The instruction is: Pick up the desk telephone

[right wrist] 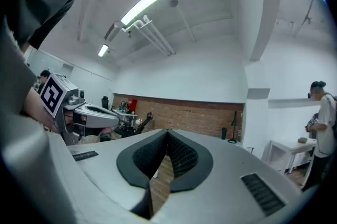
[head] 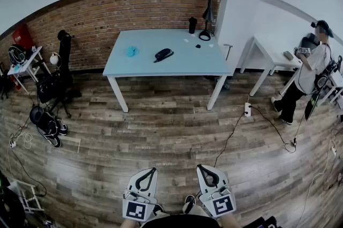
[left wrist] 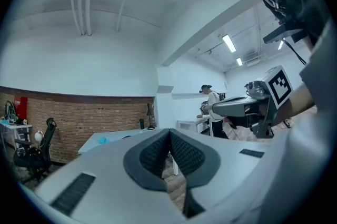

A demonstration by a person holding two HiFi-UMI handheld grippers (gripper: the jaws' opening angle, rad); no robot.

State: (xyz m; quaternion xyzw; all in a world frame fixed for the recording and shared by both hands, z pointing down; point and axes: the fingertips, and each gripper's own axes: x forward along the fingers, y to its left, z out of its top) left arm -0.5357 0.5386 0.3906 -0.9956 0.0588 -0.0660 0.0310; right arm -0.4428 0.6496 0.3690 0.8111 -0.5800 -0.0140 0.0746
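Observation:
The desk telephone point(head: 163, 54), a dark handset shape, lies near the middle of a light blue table point(head: 161, 66) far ahead by the brick wall. Both grippers are low at the bottom of the head view, several steps short of the table. My left gripper point(head: 153, 170) is shut with nothing in it, and its pads point(left wrist: 158, 152) meet at the tip. My right gripper point(head: 199, 167) is also shut and empty, its pads point(right wrist: 181, 154) closed together. Each gripper shows in the other's view, held side by side: the right gripper point(left wrist: 247, 107) and the left gripper point(right wrist: 100, 115).
On the table stand a blue object point(head: 132, 51), a black bottle point(head: 192, 24) and a desk lamp point(head: 206, 17). A person point(head: 313, 66) stands at a white desk point(head: 270, 58) on the right. An office chair point(head: 61, 68) and bags sit left; a power strip point(head: 247, 109) with cables lies on the floor.

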